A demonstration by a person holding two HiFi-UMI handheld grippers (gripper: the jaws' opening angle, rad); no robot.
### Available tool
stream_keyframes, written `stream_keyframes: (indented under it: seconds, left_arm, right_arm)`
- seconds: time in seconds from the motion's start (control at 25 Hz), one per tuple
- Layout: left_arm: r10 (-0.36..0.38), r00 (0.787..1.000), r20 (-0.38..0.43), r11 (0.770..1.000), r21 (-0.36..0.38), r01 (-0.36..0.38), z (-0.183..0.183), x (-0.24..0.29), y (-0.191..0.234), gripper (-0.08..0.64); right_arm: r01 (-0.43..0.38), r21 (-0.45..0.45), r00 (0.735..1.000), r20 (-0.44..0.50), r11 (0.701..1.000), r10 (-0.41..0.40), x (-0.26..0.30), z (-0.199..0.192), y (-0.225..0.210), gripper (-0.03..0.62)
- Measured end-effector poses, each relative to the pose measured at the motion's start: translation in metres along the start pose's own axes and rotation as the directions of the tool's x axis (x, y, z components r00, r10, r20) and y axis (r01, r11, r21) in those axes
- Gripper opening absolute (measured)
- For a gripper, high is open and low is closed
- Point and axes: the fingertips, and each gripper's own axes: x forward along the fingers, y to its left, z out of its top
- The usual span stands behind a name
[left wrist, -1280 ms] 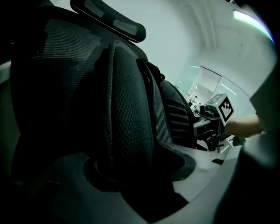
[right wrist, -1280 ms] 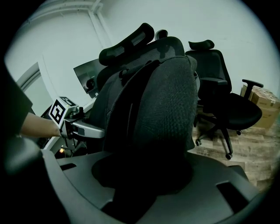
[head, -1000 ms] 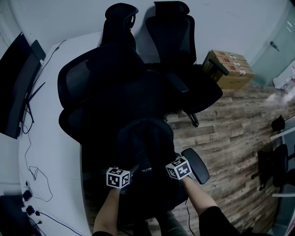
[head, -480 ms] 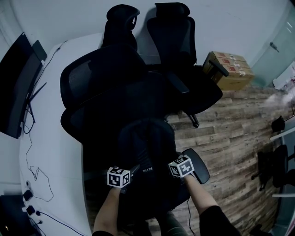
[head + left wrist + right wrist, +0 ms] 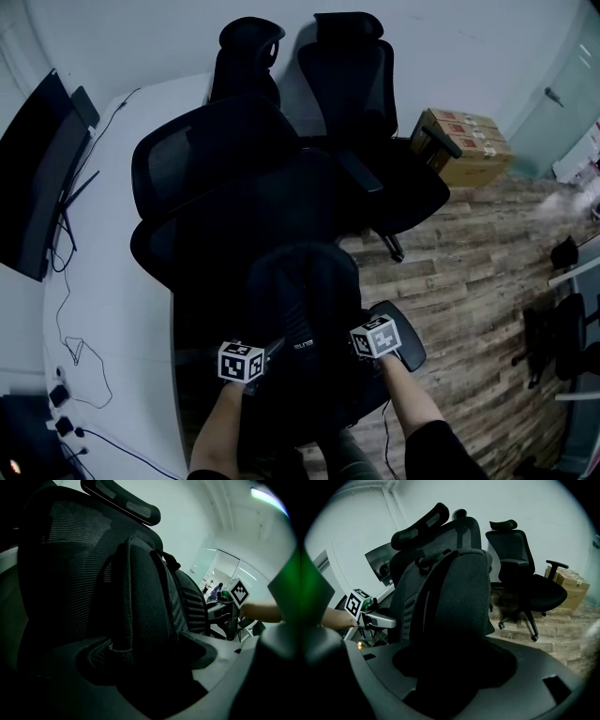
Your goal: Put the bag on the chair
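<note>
The left hand-held gripper (image 5: pixel 151 679) had its jaws drawn narrow on a strap and dark fabric at one side of the bag. The right hand-held gripper (image 5: pixel 450 681) was closed the same way on fabric low at the other side. So there were two grippers, and both held the one bag (image 5: pixel 302 286). It was a black backpack and stood upright on the seat of the nearest chair (image 5: pixel 461 534), close in front of the mesh backrest.

I counted three black office chairs. Of the second chair only the headrest (image 5: pixel 459 513) showed, just behind the nearest one. The third chair (image 5: pixel 352 75) stood well apart to the right, beside a stack of cardboard boxes (image 5: pixel 464 141); how many boxes was not clear.

The seat's right armrest (image 5: pixel 398 333) lay just beside the right hand-held gripper. On the left side a white table (image 5: pixel 103 281) ran close along the chairs and carried one dark monitor (image 5: pixel 33 178). On the right side the wooden floor (image 5: pixel 469 272) lay open.

Only the head view showed the table. The left gripper view showed the other gripper's marker cube (image 5: pixel 239 592) and the hand (image 5: pixel 260 612) beyond the bag. The right gripper view showed the left one's cube (image 5: pixel 355 603).
</note>
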Motion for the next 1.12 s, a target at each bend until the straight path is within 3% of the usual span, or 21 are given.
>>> stream_keyframes:
  seconds: [0.28, 0.6, 1.12]
  left_arm:
    - [0.005, 1.000, 0.012, 1.000, -0.008, -0.005, -0.003, -0.011, -0.007, 0.402]
    - [0.029, 0.999, 0.014, 0.999, -0.016, -0.029, -0.006, -0.022, -0.010, 0.405]
    - [0.087, 0.995, 0.043, 0.996, -0.010, -0.087, -0.005, -0.051, -0.013, 0.408]
  right_arm:
    - [0.116, 0.029, 0.989, 0.089, 0.993, -0.118, -0.017, -0.003, -0.004, 0.247]
    - [0.240, 0.064, 0.964, 0.098, 0.969, -0.246, -0.032, -0.006, -0.009, 0.249]
    - [0.247, 0.096, 0.957, 0.134, 0.964, -0.259, -0.062, -0.009, 0.004, 0.249]
